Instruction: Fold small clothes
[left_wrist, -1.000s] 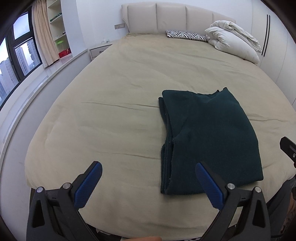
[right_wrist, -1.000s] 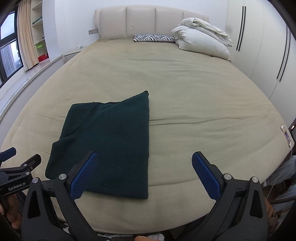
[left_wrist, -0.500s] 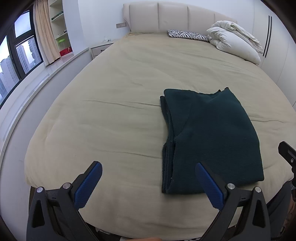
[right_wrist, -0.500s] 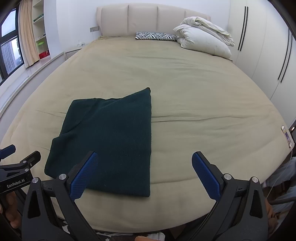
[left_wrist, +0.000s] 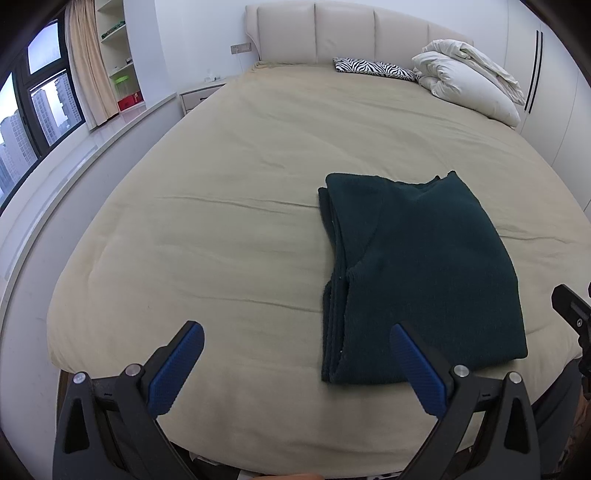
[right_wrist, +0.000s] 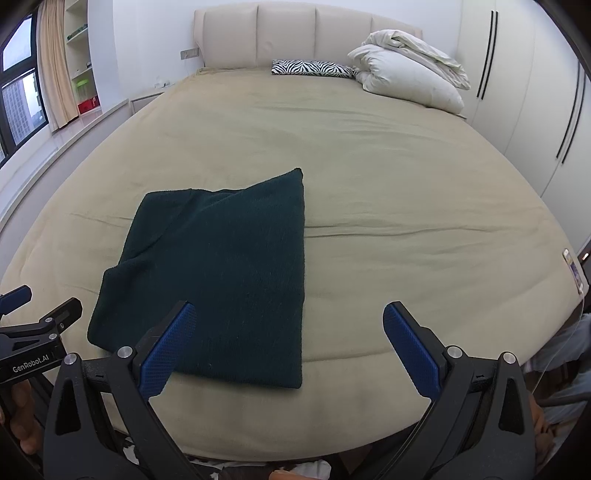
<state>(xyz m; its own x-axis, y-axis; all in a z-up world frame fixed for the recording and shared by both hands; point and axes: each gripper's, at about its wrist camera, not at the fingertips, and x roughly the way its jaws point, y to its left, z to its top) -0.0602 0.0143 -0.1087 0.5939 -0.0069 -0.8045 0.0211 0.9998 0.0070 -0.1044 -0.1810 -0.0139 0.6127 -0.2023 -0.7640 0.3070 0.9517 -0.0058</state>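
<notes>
A dark green knitted garment (left_wrist: 424, 266) lies folded into a rectangle near the foot of a beige bed (left_wrist: 229, 221). In the right wrist view the same garment (right_wrist: 221, 273) sits left of centre. My left gripper (left_wrist: 295, 363) is open, held above the bed's near edge, with its right pad over the garment's near corner. My right gripper (right_wrist: 288, 347) is open too, with its left pad over the garment's near edge. Neither touches the cloth. Part of the left gripper (right_wrist: 37, 332) shows at the left edge of the right wrist view.
A zebra-print pillow (left_wrist: 375, 68) and a bundled white duvet (left_wrist: 472, 85) lie by the headboard. A window ledge (left_wrist: 74, 147) and nightstand (left_wrist: 199, 96) stand left of the bed, wardrobe doors (right_wrist: 535, 110) to the right. A phone (right_wrist: 572, 271) rests on the bed's right edge.
Both grippers have drifted slightly, so the garment and bed sit a little lower in both views. The garment itself has not moved and both grippers stay open.
</notes>
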